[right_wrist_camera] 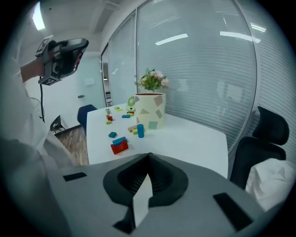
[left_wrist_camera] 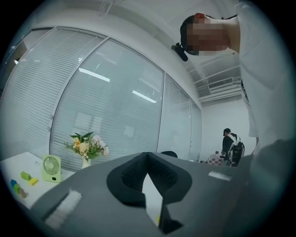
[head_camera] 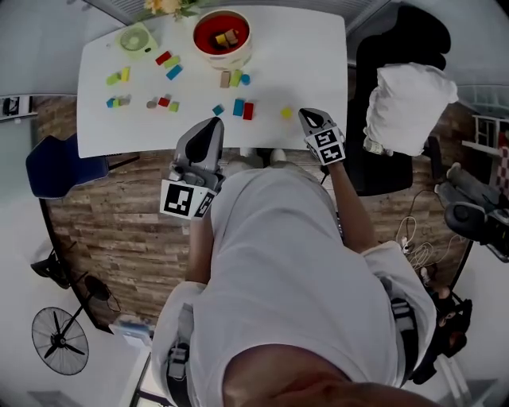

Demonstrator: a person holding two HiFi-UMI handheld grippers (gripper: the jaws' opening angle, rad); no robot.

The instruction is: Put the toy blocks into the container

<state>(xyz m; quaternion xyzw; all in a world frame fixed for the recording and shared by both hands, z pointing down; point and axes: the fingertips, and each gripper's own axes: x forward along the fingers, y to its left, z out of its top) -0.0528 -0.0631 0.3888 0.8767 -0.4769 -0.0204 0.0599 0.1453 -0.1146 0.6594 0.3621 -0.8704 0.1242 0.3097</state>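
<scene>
Toy blocks lie scattered over the white table (head_camera: 310,56): a red block (head_camera: 248,110), a blue one (head_camera: 238,106), a teal one (head_camera: 218,110) and a yellow one (head_camera: 286,113) near the front edge, and several more at the far left (head_camera: 119,77). The round container (head_camera: 221,36), red inside, holds a few blocks. My left gripper (head_camera: 213,123) hovers at the table's front edge, jaws together and empty. My right gripper (head_camera: 306,114) is beside the yellow block, shut on nothing. In the right gripper view (right_wrist_camera: 149,155) the cream container (right_wrist_camera: 150,111) and red block (right_wrist_camera: 119,147) lie ahead.
A green desk fan (head_camera: 135,40) and a vase of flowers (head_camera: 167,6) stand at the table's far side. A black office chair with a white cloth (head_camera: 409,103) is at the right and a blue chair (head_camera: 60,167) at the left. A floor fan (head_camera: 60,342) stands below.
</scene>
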